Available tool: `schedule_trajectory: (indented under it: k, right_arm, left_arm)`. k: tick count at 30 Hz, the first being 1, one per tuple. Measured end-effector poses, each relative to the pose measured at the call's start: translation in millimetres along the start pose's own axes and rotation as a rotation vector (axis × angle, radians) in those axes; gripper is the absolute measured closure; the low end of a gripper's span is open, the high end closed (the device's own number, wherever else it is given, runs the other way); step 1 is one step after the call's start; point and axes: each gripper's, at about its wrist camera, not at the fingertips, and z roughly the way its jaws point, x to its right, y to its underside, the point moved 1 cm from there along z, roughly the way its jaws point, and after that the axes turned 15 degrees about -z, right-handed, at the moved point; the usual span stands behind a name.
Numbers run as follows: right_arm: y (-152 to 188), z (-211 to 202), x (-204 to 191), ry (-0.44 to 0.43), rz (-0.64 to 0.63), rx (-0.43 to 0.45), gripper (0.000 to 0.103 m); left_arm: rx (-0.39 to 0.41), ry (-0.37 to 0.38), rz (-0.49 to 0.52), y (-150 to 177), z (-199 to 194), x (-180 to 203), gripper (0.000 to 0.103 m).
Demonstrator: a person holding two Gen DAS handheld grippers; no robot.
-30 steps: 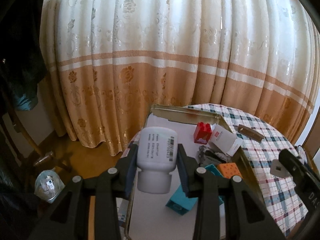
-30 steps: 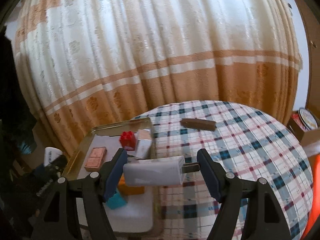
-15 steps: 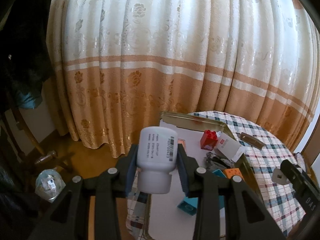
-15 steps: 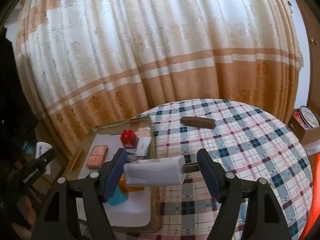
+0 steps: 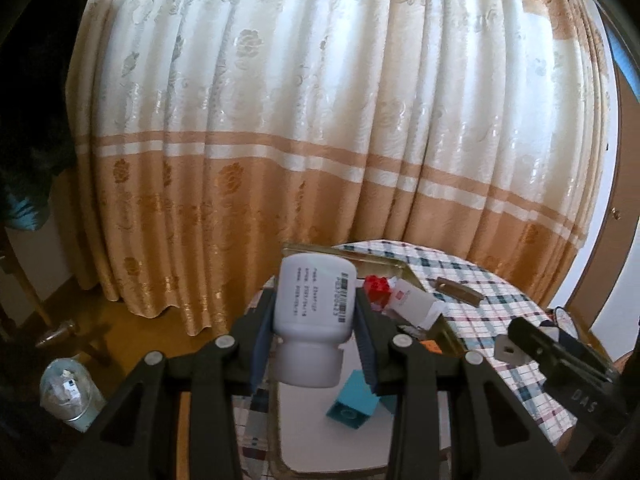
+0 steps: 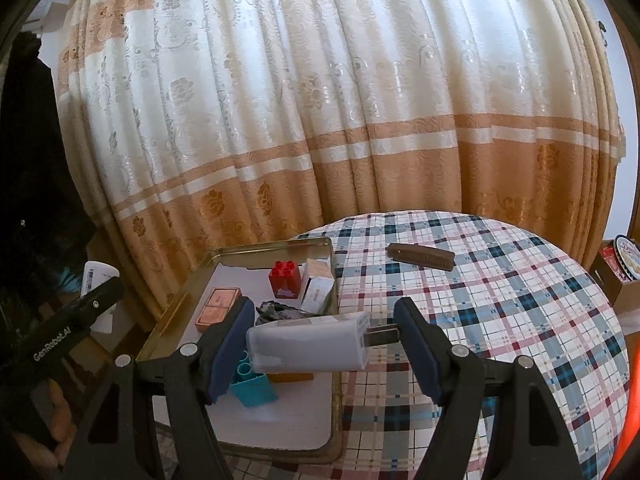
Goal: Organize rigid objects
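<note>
Plaid table [image 6: 500, 300], 1 bottle [image 5: 316, 312], 1 charger [image 6: 308, 344]

A lived-in room of a home; shown by the full-length cream and tan floral curtain [image 6: 320, 120] with woven stripes; by the round tabletop [image 6: 500, 300] under a plaid cloth; by the wooden floor [image 5: 132, 332]; by household odds and ends in a shallow gold metal tray [image 6: 248, 250].
</note>
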Motion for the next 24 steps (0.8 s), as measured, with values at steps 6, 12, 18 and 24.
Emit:
schedule_trajectory:
  k: [6,12,18,24]
  right_arm:
    - [0.9,3.4,0.4,-0.002,-0.006,-0.018,0.029]
    - [8.2,10.3,-12.6,-0.052,-0.039,-0.064,0.029]
    - [12.7,24.8,-32.4,-0.110,-0.068,-0.103,0.029]
    - [12.7,37.5,-46.0,-0.167,-0.117,-0.126,0.029]
  left_arm:
    - [-0.018,-0.015,0.034,3.3,5.9,5.4,0.066]
    - [-0.031,-0.009,0.043,1.7,10.0,5.6,0.066]
    - [-0.067,-0.051,0.070,1.4,24.2,9.6,0.066]
    - [-0.112,-0.099,0.112,-0.1,43.8,16.9,0.066]
